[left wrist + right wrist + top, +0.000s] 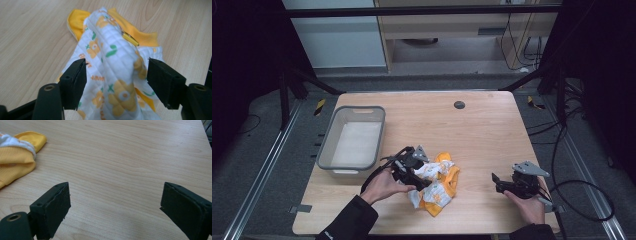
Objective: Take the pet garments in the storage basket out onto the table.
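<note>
A small yellow-and-white garment (436,186) is seen lying crumpled on the tabletop (482,130), near the front edge and a little left of the middle, just to the right of a grey plastic tub (353,142). The left tool (409,167) is held low over the garment's left side, and in the left gripper view a raised fold of the printed white cloth (113,67) stands between its 2 jaws, which are set apart and do not press on it; the fold is judged to have been let go or to be lined up for a fresh pinch, since the cloth is bunched rather than spread. The right tool (512,184) is rested well apart on bare wood at the right, its jaws wide and holding nothing, probably kept clear until a second corner is needed. The tub is placed close by, seemingly as the garment's destination.
</note>
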Available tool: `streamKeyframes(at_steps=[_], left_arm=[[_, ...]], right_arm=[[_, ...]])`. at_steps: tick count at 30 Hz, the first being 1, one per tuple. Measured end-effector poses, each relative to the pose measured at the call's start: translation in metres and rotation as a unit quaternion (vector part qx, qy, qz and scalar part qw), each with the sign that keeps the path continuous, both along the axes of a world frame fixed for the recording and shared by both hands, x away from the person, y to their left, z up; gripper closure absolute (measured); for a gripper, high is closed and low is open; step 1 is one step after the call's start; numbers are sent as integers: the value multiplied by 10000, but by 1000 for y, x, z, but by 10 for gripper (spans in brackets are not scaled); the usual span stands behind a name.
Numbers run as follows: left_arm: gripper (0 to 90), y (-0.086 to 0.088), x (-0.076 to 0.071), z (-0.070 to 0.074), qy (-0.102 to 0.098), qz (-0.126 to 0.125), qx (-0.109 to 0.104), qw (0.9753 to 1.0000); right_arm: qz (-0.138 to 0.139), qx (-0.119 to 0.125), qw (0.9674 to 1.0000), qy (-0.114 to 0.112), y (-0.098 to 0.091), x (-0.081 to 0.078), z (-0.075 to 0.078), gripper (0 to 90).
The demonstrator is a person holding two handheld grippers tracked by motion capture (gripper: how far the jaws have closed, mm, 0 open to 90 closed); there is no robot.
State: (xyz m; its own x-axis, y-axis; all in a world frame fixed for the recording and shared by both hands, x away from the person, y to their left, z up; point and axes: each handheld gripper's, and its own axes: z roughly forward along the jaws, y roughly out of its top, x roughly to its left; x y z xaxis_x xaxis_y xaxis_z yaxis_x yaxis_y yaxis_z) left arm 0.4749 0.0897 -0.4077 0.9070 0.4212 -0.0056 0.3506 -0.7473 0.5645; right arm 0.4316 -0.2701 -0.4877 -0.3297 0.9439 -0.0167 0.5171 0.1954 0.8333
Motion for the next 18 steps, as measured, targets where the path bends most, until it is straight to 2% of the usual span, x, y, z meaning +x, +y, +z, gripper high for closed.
streamKeyframes(at_steps=[6,12,18], left_arm=[[271,15,-5,6,-196,182,-310,9992],[252,34,-12,7,-452,497,-598,9959],[251,59,-18,6,-699,1004,-956,9879]], right_arm=[[5,-50,10000,-22,0,1,-1,91],[0,-58,10000,-20,0,0,-1,90],[-3,-57,10000,-16,0,0,-1,89]])
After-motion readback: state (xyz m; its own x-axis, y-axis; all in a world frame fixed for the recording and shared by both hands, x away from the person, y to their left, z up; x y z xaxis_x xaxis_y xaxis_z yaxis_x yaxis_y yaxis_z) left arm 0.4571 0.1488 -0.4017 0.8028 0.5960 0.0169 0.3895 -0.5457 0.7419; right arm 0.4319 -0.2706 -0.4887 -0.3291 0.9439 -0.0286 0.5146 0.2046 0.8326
